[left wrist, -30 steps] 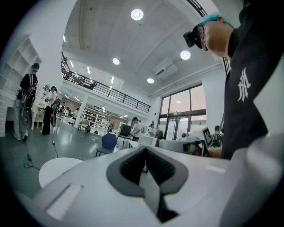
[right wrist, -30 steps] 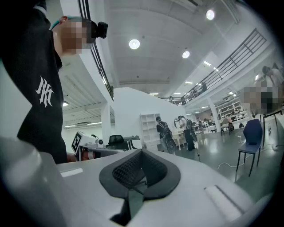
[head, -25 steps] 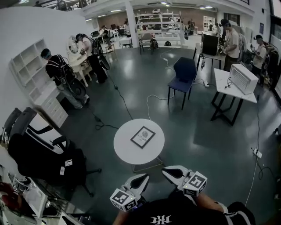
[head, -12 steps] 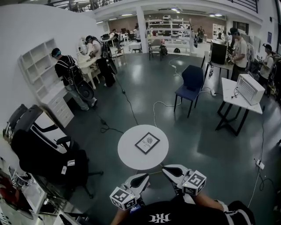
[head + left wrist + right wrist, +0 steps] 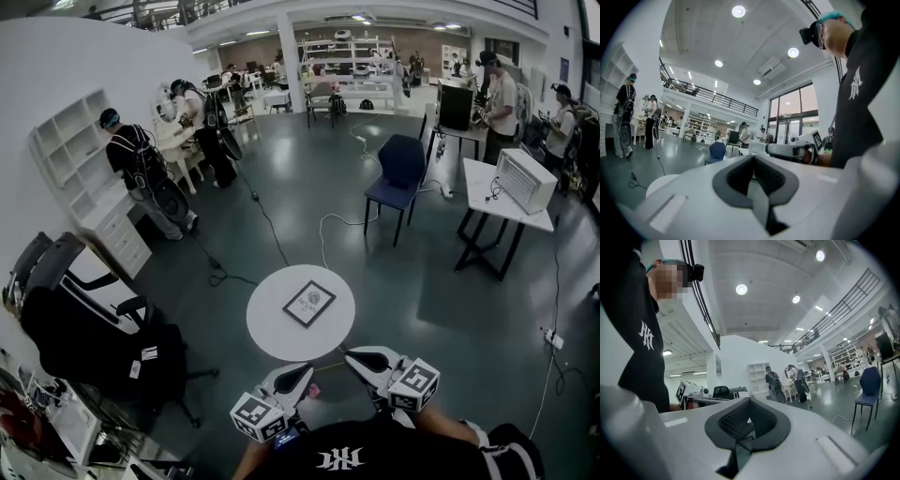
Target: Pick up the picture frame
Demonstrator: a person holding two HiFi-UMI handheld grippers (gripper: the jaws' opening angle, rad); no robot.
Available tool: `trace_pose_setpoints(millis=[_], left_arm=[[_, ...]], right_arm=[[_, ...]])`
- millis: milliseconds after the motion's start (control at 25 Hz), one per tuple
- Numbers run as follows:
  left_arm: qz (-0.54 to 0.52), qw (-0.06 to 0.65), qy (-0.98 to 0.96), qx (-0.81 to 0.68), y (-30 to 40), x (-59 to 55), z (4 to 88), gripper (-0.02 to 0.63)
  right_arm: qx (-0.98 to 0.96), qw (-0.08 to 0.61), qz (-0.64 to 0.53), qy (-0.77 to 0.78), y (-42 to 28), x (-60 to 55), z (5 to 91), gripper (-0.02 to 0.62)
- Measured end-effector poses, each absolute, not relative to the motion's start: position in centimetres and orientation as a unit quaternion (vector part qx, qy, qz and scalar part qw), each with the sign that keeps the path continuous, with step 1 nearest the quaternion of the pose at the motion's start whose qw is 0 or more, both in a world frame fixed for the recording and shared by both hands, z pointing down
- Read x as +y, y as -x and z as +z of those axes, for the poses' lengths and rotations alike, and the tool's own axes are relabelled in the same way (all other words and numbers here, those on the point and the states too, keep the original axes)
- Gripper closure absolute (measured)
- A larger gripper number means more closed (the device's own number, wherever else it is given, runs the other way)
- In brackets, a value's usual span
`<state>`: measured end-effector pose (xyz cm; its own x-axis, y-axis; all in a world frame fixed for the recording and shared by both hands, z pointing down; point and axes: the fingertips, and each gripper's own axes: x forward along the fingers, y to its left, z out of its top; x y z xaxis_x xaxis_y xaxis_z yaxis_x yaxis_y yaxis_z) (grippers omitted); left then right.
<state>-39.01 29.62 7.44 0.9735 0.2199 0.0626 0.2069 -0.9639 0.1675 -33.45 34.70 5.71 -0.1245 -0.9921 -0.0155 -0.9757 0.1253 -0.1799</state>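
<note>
The picture frame (image 5: 309, 303), dark-edged with a pale print, lies flat on the small round white table (image 5: 272, 328). Both grippers hang low in the head view, on the near side of the table and short of its rim, apart from the frame. My left gripper (image 5: 304, 374) (image 5: 752, 161) points level with its dark pads together and nothing between them. My right gripper (image 5: 356, 357) (image 5: 749, 404) is shut and empty too, tip turned inward. The left gripper view catches the table's edge (image 5: 661, 180) and the right gripper (image 5: 792, 150).
A black office chair (image 5: 94, 328) stands left of the table. A blue chair (image 5: 398, 164) and a white desk with a box (image 5: 511, 187) are farther back right. Cables (image 5: 323, 230) run over the floor. People work at the far left and right.
The round table and frame sit slightly lower and nearer in the head view than a second ago. Both grippers stay shut at the bottom of the view.
</note>
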Motion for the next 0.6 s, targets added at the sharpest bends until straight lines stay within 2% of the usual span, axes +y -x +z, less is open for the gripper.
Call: trace_pose_setpoints(millis=[440, 600], left_arm=[[0.044, 0.072, -0.988, 0.133, 37.7, 32.1, 7.3, 0.603], [0.049, 0.07, -0.987, 0.134, 37.2, 32.7, 7.3, 0.603]], right_arm=[[0.735, 0.045, -0.06, 0.674, 32.4, 36.7, 6.8, 0.594], [0.737, 0.017, -0.055, 0.673, 32.1, 36.9, 7.4, 0.594]])
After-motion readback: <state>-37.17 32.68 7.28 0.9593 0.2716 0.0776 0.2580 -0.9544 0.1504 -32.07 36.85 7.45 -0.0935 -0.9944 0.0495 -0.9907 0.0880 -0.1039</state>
